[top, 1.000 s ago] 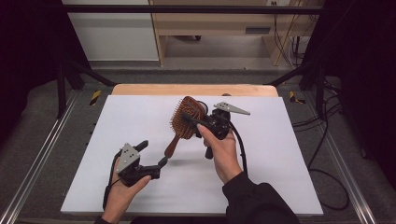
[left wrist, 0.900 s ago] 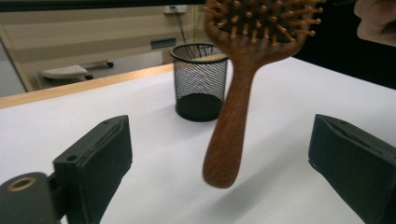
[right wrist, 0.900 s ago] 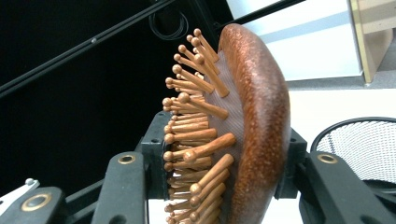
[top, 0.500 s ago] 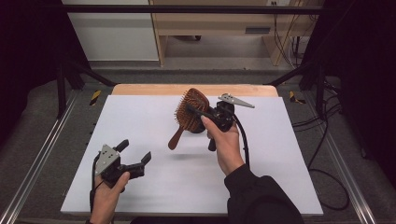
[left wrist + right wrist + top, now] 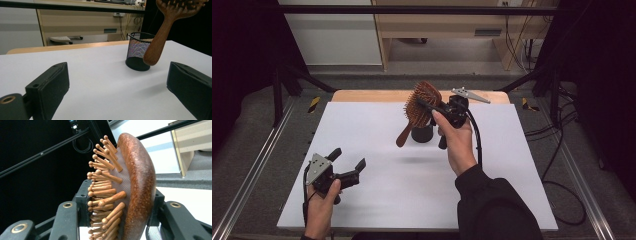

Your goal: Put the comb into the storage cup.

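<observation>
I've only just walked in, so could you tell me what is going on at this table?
A person is working with a gripper in each hand. The right gripper is clamped on the head of a wooden hairbrush, holding it in the air with its handle angled down beside a black mesh cup on the white table. The left gripper is open and empty near the table's front left.

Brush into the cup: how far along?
Done: the brush is picked up, off the table, with the right gripper clamped on its head, bristles on one jaw, back on the other. In hand: it hangs tilted, handle tip low beside the mesh cup, outside the rim. Left: bring the handle over the opening, lower it in, release. The left gripper is open and idle near the table's front edge.
</observation>
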The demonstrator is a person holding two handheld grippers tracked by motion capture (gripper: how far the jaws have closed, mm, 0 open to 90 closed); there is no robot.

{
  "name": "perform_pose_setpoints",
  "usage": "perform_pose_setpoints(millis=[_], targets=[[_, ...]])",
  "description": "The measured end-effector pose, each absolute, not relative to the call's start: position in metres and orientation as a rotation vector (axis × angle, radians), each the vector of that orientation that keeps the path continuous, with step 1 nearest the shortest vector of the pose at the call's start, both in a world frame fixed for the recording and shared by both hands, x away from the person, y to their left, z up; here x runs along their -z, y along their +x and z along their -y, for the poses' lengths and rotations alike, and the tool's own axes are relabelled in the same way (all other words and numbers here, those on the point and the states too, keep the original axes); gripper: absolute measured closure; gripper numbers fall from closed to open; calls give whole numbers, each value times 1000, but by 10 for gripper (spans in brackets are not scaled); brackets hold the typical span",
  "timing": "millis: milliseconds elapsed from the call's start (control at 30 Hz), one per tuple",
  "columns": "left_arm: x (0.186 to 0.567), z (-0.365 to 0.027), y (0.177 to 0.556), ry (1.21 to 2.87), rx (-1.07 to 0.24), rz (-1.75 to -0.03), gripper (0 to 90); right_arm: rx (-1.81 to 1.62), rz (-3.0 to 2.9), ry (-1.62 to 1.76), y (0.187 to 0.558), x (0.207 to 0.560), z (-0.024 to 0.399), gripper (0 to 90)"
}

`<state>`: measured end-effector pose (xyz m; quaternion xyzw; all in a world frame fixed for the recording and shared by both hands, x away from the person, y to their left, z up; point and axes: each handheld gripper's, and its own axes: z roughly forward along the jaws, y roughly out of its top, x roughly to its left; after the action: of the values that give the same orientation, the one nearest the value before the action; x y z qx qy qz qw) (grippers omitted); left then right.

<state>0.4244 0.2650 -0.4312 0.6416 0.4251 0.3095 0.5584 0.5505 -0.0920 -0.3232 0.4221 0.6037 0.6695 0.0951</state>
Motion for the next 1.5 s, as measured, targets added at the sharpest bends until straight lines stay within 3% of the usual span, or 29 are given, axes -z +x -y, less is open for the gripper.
perform_pose_setpoints(millis=[1500], targets=[[435, -270, 427, 1500, -713, -1014, 19, -1884, -1714, 1190, 608, 259, 98, 513]])
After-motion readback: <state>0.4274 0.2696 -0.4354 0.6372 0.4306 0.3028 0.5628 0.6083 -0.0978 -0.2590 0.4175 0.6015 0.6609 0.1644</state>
